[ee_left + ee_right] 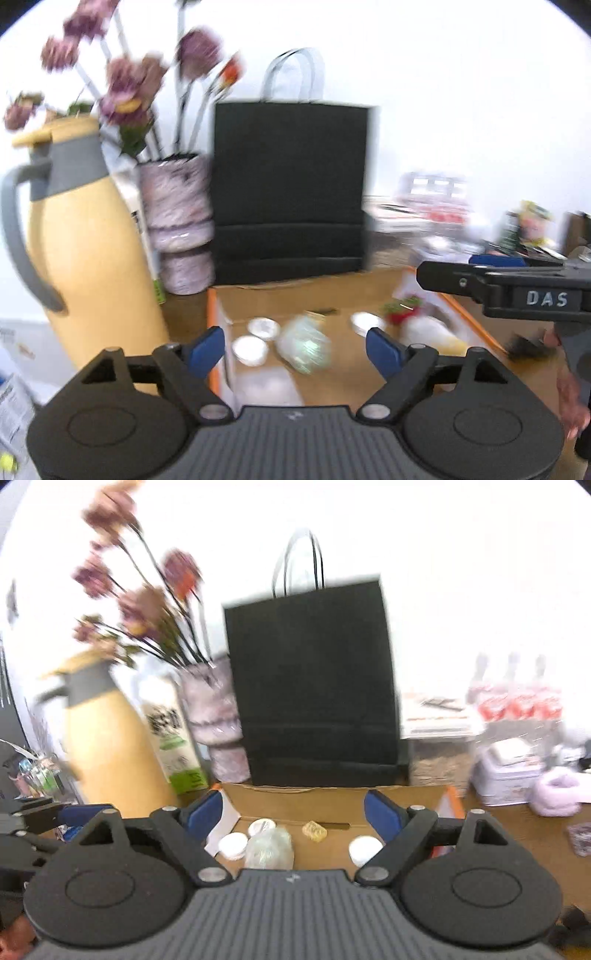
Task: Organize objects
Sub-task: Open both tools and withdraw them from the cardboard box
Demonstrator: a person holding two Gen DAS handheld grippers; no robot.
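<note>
Your left gripper points forward and tilts somewhat downward, its blue-padded fingers spread wide with nothing pressed between them. Your right gripper sits alongside at a similar slant, jaws equally wide and gripping nothing. From the left wrist view its black body reaches in from the right edge, and part of your right hand shows beneath it
</note>
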